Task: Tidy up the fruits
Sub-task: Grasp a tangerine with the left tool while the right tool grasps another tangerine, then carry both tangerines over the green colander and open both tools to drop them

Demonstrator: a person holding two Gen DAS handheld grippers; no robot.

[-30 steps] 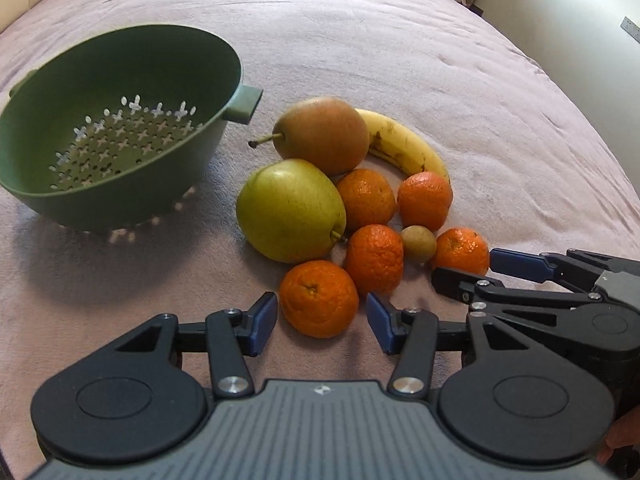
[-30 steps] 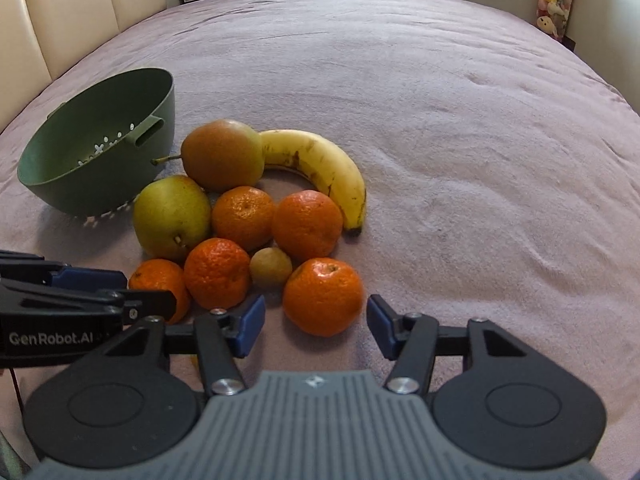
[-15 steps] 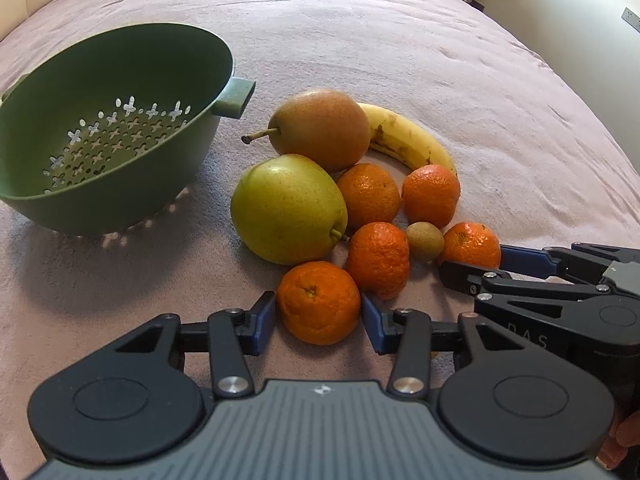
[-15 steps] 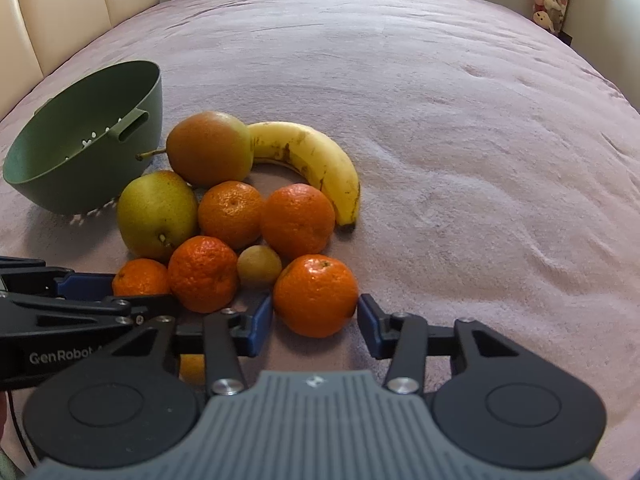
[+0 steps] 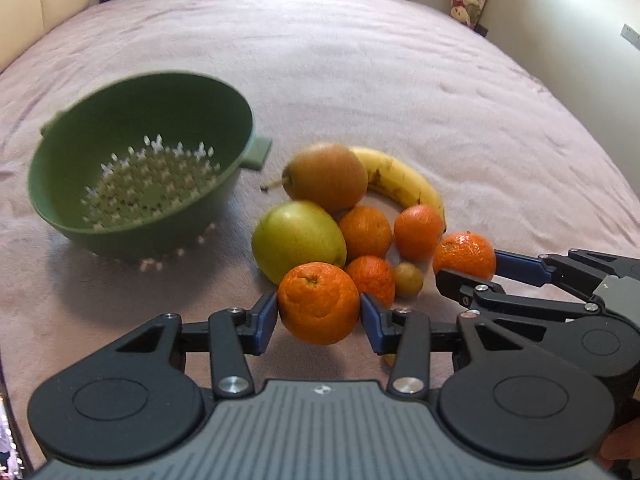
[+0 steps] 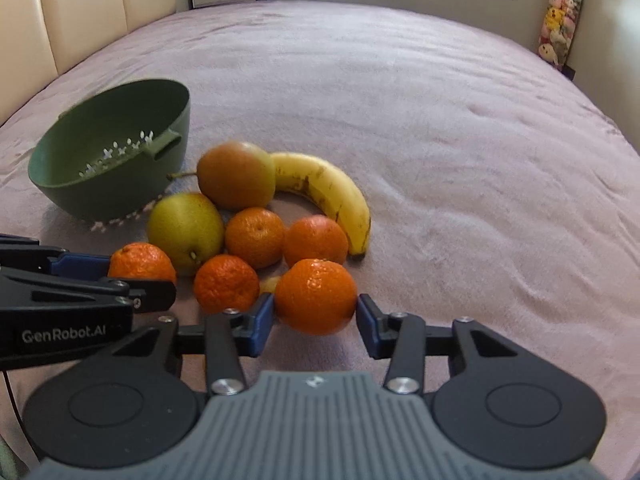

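left wrist view, left to right. the green colander (image 5: 136, 184) sits in the centre left of the frame on the pink blanket (image 5: 400, 80), tilted so that its perforated floor faces the camera. it holds no fruit. one handle tab points right, toward the fruit pile.

the pile lies right of centre: a brown pear (image 5: 326, 176) at the top, a yellow banana (image 5: 400, 180) curving just behind it, a green pear (image 5: 298, 240) below, then three tangerines (image 5: 366, 232) and one small round fruit (image 5: 408, 279), all touching or just beside one another.

the left gripper (image 5: 319, 318) occupies the lower centre. its blue pads (image 5: 266, 322) have just been closing and press on both sides of an orange (image 5: 319, 302), which is clamped between them and appears clear of the blanket.

at the right edge, the right gripper (image 5: 466, 266) enters from the side. its jaws have just been closing and are clamped on a second orange (image 5: 464, 256).

right wrist view, left to right. the colander is in the upper left. the left gripper enters at the lower left with its orange. the pile is in the centre. the second orange, in the lower centre, is gripped between the right gripper's pads.
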